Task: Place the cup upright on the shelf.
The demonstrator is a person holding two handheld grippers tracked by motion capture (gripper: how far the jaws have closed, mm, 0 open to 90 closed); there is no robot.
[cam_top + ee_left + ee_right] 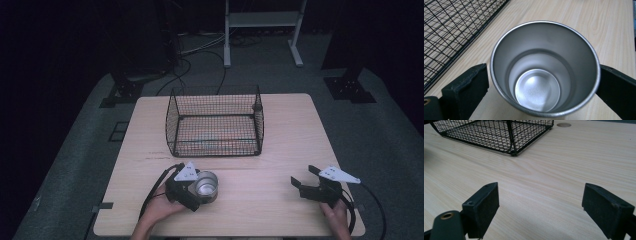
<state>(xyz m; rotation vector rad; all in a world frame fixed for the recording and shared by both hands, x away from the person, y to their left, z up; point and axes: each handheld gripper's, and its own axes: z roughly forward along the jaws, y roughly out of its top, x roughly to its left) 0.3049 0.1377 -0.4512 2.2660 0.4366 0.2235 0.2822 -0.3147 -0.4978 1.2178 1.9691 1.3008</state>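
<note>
Gripped upright between my left gripper's [200,192] jaws near the tabletop's [280,210] front edge, the steel cup [544,72] has the wire basket [215,122] at twelve o'clock, while my right gripper [304,181] idles wide open.

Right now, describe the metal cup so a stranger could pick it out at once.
Start at the black wire basket on the wooden table, then come toward the near edge on the left. The metal cup sits between the left gripper jaws, shiny, round and empty.
</note>
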